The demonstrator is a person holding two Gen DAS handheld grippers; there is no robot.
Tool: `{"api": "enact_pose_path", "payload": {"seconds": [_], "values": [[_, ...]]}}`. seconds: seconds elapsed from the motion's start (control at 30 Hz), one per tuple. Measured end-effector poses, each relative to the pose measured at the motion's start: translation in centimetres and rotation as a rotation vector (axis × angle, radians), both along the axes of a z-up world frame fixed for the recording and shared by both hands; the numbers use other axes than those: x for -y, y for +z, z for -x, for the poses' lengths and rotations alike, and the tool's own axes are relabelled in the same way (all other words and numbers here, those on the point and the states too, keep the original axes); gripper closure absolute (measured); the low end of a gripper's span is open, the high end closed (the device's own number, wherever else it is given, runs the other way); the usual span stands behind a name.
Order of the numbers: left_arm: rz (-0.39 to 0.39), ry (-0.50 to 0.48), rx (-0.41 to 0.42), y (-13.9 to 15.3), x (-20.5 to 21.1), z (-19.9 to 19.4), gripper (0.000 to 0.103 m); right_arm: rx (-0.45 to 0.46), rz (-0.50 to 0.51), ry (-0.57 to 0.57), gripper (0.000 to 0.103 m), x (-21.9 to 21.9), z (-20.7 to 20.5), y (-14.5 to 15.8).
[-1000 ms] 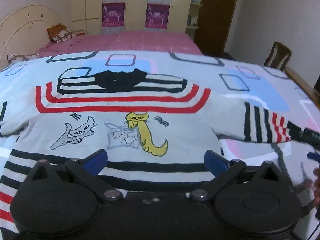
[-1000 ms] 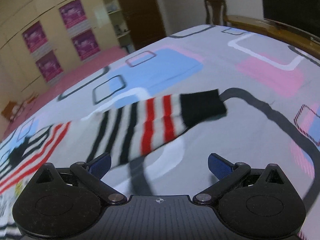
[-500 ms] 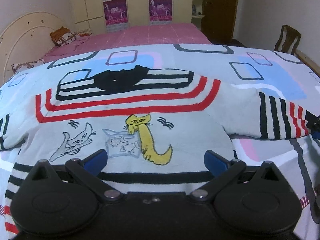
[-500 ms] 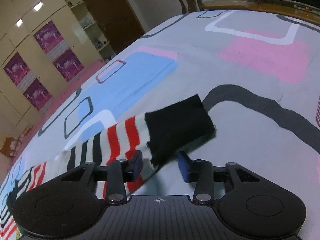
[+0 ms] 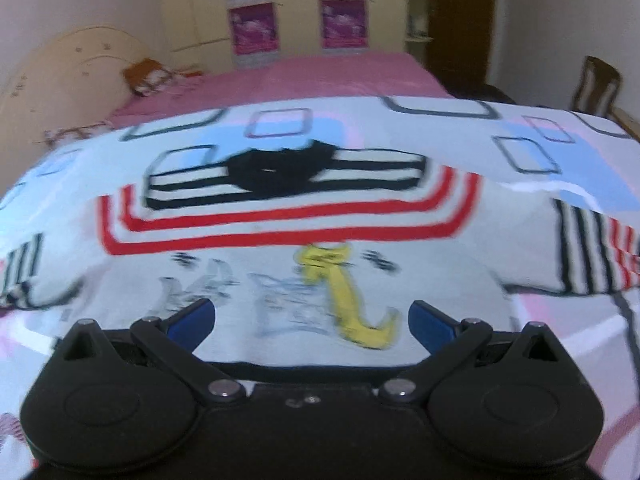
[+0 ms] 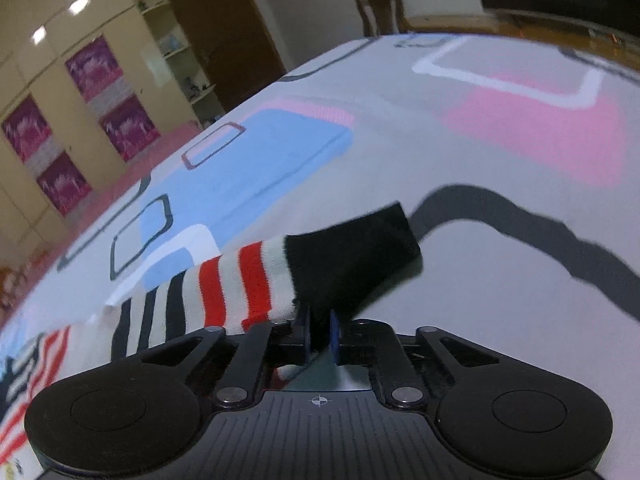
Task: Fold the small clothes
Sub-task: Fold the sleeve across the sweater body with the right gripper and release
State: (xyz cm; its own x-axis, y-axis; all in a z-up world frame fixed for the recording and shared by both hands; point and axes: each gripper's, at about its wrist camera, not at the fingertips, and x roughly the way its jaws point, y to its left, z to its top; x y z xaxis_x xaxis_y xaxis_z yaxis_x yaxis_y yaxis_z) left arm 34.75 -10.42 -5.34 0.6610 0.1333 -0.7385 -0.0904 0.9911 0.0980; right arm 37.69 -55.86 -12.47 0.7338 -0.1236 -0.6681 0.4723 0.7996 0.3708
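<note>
left wrist view: the left gripper point(image 5: 311, 322) hangs over the lower front of the sweater point(image 5: 280, 240), its two blue-tipped fingers point(image 5: 192, 317) spread wide with nothing between them. the sweater lies flat, front side up, on the patterned bedsheet point(image 5: 520, 128). its body fills the space ahead of the fingers and passes beneath them; the yellow cat print point(image 5: 348, 292) sits between the two tips, nearer the right one. the black collar point(image 5: 280, 166) points away from the camera toward the pink bed point(image 5: 320, 76) behind, so the body runs from the gripper out to the collar, while the sleeves stretch crosswise to left and right. the right sleeve point(image 5: 592, 256) runs out of frame at the right edge. the picture is blurred, so fine detail of the prints is hard to read.

right wrist view: the right gripper point(image 6: 319, 334) has its fingers pressed close together, pinching the sleeve at its black cuff point(image 6: 352, 256). the cuff rises just above the fingertips, and its open end points up and to the right. the long axis of the striped sleeve point(image 6: 224, 288) runs from the cuff down to the lower left, toward the sweater body at the frame's left edge. the sheet lies all around it, with a wooden chair point(image 6: 380, 8) beyond the far edge.
</note>
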Motion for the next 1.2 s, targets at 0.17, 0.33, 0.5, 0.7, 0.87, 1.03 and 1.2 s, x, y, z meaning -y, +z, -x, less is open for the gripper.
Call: {"api": "enact_pose_path", "payload": {"seconds": [0.17,0.33,0.5,0.7,0.87,1.03,1.2], "values": [[0.1,0.029,-0.02,-0.5,-4.7,-0.3,0.0,0.066,0.093,0.09,0.096,-3.8,-0.5,3.0],[0.15,0.017,0.021,-0.6,-8.7,-0.2,0.002,0.126,0.121,0.293,0.096,-11.8,-1.1,5.7],[0.238,0.027,0.043,-0.9,-13.6,-0.6,0.004,0.136,0.122,0.483,0.096,-21.8,-1.5,6.5],[0.328,0.075,0.048,-1.3,-20.0,-0.6,0.004,0.122,0.147,0.678,0.096,-33.4,-1.4,5.5],[0.334,0.047,0.078,-1.4,-22.6,-0.4,0.004,0.112,0.204,0.809,0.096,-41.0,-0.9,4.0],[0.356,0.044,0.079,-1.4,-23.6,-0.9,0.002,0.035,0.19,0.898,0.096,-45.3,-1.6,1.4],[0.37,0.003,0.082,-1.5,-22.9,-1.7,0.0,0.073,0.237,0.908,0.053,-45.9,-0.2,1.4]]}}
